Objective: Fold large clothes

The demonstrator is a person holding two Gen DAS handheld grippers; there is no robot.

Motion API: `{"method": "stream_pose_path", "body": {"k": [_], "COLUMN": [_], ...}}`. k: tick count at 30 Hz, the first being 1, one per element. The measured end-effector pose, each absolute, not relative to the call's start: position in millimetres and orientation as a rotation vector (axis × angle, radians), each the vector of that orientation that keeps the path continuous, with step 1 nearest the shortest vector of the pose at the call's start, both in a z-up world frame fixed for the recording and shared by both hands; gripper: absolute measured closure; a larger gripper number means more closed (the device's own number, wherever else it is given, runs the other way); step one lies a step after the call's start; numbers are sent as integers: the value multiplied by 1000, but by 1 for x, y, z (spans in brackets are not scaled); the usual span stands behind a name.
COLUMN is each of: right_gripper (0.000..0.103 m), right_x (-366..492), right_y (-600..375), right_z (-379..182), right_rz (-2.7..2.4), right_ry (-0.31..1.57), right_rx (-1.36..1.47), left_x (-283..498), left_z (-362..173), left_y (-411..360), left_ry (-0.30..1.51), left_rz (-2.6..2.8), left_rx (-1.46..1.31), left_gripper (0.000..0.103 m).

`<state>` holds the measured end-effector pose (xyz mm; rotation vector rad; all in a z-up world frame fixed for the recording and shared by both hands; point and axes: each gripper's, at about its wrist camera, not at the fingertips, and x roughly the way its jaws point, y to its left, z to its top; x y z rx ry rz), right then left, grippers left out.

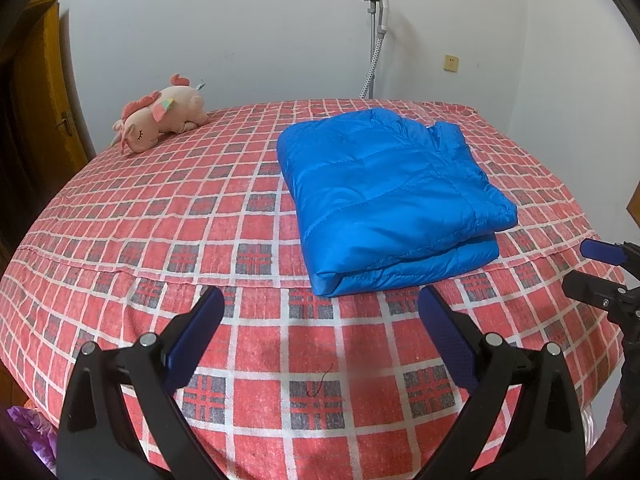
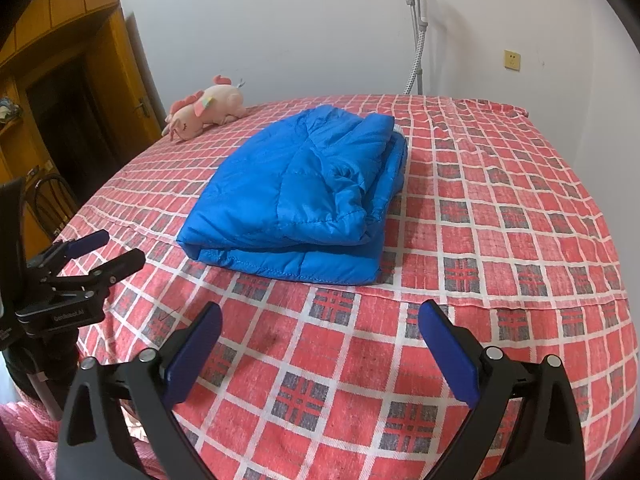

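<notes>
Tools, left (image 1: 320,308) and right (image 2: 320,320), gape wide and empty above the near bed (image 1: 120,240) edge. Jacket (image 1: 384,196) lies folded mid-bed, just beyond. Puffy filling may spring the fold open if nudged.

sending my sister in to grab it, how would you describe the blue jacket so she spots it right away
Go to the bed with the red checked sheet. The blue jacket lies folded into a thick puffy rectangle near the middle. The only other thing on the sheet is a pink plush toy at the far corner; the jacket is bright blue, quilted and shiny.
</notes>
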<state>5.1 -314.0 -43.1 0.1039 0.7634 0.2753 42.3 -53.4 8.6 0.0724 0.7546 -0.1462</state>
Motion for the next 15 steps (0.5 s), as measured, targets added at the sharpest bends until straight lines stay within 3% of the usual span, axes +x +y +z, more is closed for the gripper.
{"method": "stream_pose_path", "body": {"k": [15], "right_gripper": [5], "right_x": [6], "right_y": [-313], "right_z": [-44], "right_rz": [275], "right_ry": [766], "right_rx": [100], "left_x": [44], "left_z": [6], "left_y": [-50], "left_ry": [768], "left_rz": [-150], "left_rx": [74], "left_gripper": [6]}}
